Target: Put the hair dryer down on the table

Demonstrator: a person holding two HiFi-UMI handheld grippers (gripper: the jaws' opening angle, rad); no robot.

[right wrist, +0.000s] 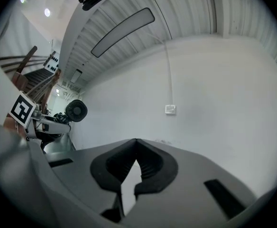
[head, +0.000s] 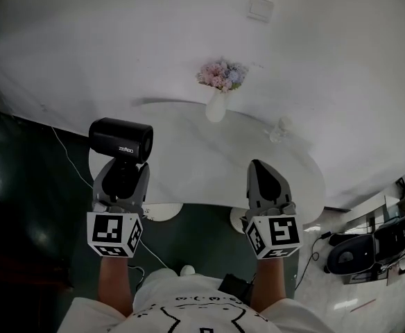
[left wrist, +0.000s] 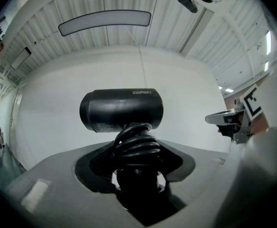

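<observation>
Toward the far edge of the round white surface [head: 202,159], white vase [head: 216,107] filled with pink and lilac flowers [head: 222,75]. Nearer, over the left rim, black hair dryer [head: 121,139] upright in the air, barrel level, handle and coiled cord [left wrist: 137,144] clamped in the left tongs [head: 122,172]. Right tongs [head: 263,171] alongside, pressed shut on nothing, tips together. Both held out level, side by side, pointing away from the body across the surface.

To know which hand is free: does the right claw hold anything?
No, the right claw is shut, its tips touching, with nothing between them.
</observation>
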